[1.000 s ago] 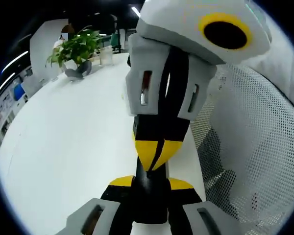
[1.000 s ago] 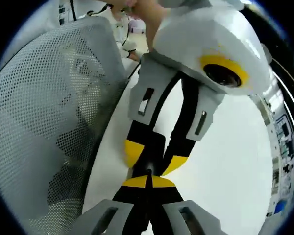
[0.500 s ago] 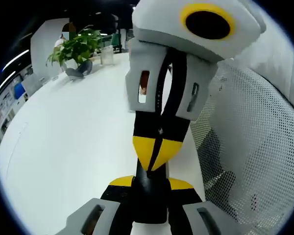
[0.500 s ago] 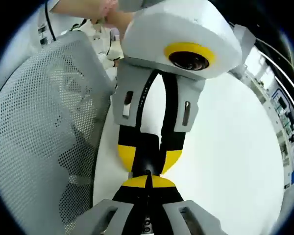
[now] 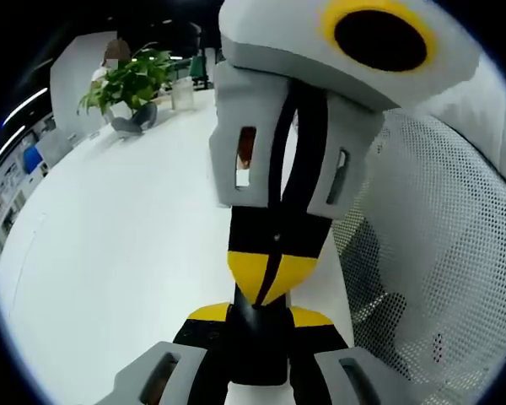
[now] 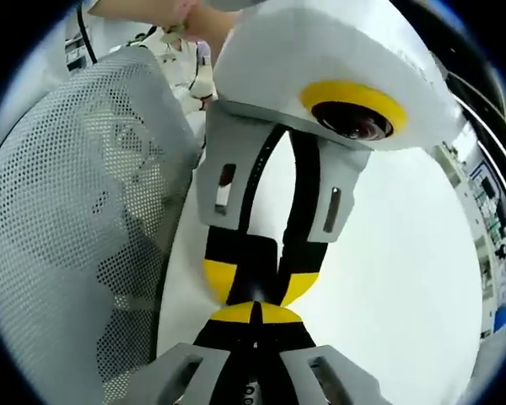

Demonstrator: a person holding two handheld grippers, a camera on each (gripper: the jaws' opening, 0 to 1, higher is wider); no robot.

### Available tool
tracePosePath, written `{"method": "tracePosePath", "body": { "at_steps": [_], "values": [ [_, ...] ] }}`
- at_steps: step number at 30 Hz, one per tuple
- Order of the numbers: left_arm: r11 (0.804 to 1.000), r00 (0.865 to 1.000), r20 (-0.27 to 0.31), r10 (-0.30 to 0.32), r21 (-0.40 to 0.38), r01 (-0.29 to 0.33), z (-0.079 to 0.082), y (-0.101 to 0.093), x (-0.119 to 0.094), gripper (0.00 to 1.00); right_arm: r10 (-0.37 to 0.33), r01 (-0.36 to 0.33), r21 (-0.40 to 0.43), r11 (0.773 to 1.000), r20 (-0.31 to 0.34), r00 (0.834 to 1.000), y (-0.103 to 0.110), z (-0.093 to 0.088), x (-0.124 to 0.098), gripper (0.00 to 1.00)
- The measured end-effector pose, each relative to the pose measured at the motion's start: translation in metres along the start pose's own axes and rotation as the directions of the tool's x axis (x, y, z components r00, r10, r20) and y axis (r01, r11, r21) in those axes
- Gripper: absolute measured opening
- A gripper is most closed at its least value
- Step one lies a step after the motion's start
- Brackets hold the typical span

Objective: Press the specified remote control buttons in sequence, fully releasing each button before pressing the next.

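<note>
A black remote control (image 5: pixel 257 350) is seen end-on, clamped between the yellow-tipped jaws of my left gripper (image 5: pixel 260 314), which is shut on it. My right gripper (image 5: pixel 270 277) comes in from above with its two yellow tips closed together, resting on the remote's near end. In the right gripper view my right gripper (image 6: pixel 253 314) is shut, and its tip meets the remote (image 6: pixel 254 268) held by my left gripper (image 6: pixel 260 285), whose jaws stand apart on either side of it. The buttons are hidden.
A white table (image 5: pixel 110 236) spreads out to the left, with a potted plant (image 5: pixel 131 80) at its far end. A grey mesh chair back (image 5: pixel 438 253) (image 6: pixel 76 211) stands close beside the grippers. A person's hand (image 6: pixel 194 13) shows at the top.
My right gripper has come slightly lower onto the remote's end, and its view has rolled a little. The left gripper keeps its hold.
</note>
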State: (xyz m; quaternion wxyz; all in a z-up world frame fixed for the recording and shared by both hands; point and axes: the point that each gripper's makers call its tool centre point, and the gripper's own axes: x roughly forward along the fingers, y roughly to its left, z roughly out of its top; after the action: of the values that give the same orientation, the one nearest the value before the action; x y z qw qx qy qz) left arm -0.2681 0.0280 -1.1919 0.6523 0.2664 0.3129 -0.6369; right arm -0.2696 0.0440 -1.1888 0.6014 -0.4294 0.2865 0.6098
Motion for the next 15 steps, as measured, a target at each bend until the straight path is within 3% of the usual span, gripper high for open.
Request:
{"method": "tracePosePath", "body": {
  "at_steps": [4,8,12,15],
  "values": [
    [1.0,1.0,-0.001,0.0,0.003,0.0,-0.0001,0.0001,0.0004,0.22,-0.022,0.02,0.094,0.995,0.019,1.0,-0.0016,-0.0006,-0.0004,0.0],
    [1.0,1.0,-0.005,0.006,0.009,-0.006,-0.0003,-0.0004,0.001,0.22,-0.051,0.044,0.113,0.993,0.056,0.997,0.0,-0.0012,-0.0026,0.0],
    [1.0,1.0,-0.014,0.022,0.011,-0.022,0.0,-0.0005,0.001,0.22,-0.04,0.003,0.239,0.971,0.148,0.988,-0.0016,-0.0002,-0.0036,0.0],
    [1.0,0.999,-0.032,0.023,0.011,-0.023,0.0007,-0.0002,0.0017,0.22,-0.025,-0.013,0.23,0.973,0.161,0.987,-0.0033,-0.0024,-0.0045,0.0]
  ]
}}
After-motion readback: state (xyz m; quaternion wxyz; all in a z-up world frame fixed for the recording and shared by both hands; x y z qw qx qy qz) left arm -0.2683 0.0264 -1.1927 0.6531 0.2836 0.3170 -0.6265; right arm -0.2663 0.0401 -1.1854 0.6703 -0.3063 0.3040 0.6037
